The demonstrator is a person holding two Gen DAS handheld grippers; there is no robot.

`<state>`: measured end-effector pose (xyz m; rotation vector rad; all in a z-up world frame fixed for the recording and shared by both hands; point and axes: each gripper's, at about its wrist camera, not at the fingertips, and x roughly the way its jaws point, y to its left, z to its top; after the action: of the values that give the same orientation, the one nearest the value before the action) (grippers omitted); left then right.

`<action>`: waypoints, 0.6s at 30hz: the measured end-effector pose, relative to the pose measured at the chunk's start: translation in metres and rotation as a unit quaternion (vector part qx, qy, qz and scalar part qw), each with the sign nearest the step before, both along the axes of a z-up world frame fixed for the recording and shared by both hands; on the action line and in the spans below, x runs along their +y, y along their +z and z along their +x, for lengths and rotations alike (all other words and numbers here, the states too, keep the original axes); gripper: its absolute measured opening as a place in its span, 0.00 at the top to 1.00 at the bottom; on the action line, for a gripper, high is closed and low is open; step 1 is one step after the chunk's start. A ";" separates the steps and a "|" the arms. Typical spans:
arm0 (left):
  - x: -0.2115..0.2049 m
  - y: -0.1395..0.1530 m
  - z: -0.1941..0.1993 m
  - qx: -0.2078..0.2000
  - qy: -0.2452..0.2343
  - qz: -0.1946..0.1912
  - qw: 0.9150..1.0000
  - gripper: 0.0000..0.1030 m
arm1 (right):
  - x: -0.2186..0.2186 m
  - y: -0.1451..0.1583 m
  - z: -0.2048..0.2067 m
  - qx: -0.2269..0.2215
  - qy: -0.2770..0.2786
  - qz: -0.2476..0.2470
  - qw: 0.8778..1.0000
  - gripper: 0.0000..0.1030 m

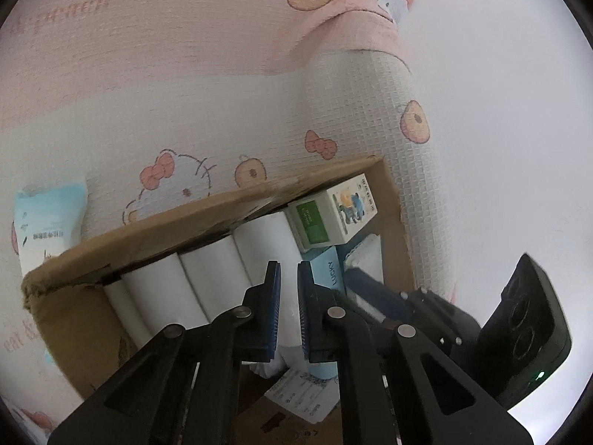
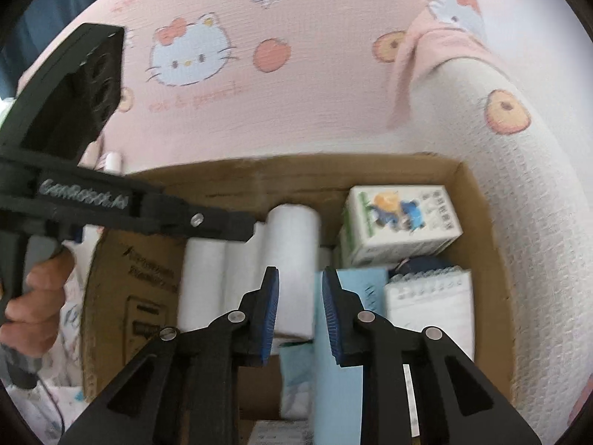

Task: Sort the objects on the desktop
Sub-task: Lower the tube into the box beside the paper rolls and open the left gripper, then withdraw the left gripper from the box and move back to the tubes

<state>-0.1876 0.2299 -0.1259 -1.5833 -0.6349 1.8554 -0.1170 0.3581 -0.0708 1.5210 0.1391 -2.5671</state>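
Blue-padded fingers of the left gripper [image 1: 288,265] are right up in the lens, squeezed nearly together with just a slim gap, and nothing's pinched in there. They're hanging over the cardboard box [image 1: 148,230] that's sitting on the cat-print cloth [image 2: 192,55].

Right gripper [image 2: 299,272] is clenched down too, a small gap left between its pads, and I can't see it holding anything either. It's over the same box, a bit nearer the middle.

Inside the box:
- a row of white rolls [image 1: 211,270] lined up along one wall, side by side
- a green and white carton [image 1: 333,211] with a cartoon on it, tucked in the far right corner
- a light blue box [image 1: 328,270] marked LUCKY, just beside the rolls
- a spiral notepad [image 2: 430,296] against the right wall, below the carton

Outside the box's left edge there's a blue and white packet [image 1: 48,218] lying on the cloth. A hand [image 2: 37,296] grips the left gripper's handle at the left edge of the right view.
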 end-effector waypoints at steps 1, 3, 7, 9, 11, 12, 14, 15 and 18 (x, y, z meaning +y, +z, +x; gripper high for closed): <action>0.003 0.001 0.000 0.004 -0.003 -0.002 1.000 0.90 | -0.002 0.001 -0.002 -0.003 -0.005 -0.004 1.000 0.80; 0.013 0.004 0.000 0.020 -0.017 0.000 1.000 0.90 | 0.000 -0.002 -0.003 -0.018 -0.022 -0.013 1.000 0.80; 0.028 0.001 0.003 0.031 -0.050 -0.023 0.998 0.90 | 0.011 -0.017 -0.014 -0.032 -0.041 -0.014 0.999 0.80; 0.031 -0.005 0.006 0.027 -0.057 -0.021 0.998 0.90 | 0.016 -0.018 -0.019 -0.040 -0.052 -0.031 0.997 0.80; 0.031 -0.008 0.009 0.029 -0.057 -0.020 0.998 0.93 | 0.015 -0.016 -0.018 -0.044 -0.055 -0.031 0.997 0.80; 0.031 -0.009 0.010 0.031 -0.057 -0.023 0.998 0.93 | 0.015 -0.019 -0.025 -0.046 -0.051 -0.030 0.997 0.80; 0.031 -0.011 0.009 0.028 -0.061 -0.037 0.997 0.95 | 0.009 -0.025 -0.045 -0.051 -0.042 -0.023 0.998 0.80; 0.031 -0.015 0.008 0.021 -0.063 -0.051 0.996 0.95 | 0.007 -0.026 -0.044 -0.054 -0.038 -0.018 0.998 0.80; 0.034 -0.030 0.006 0.003 -0.073 -0.103 0.992 0.97 | -0.007 -0.027 -0.033 -0.060 -0.028 -0.008 0.998 0.80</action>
<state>-0.1813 0.2643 -0.1557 -1.7053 -0.3220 1.8636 -0.1503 0.3508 -0.0977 1.6919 0.0617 -2.5039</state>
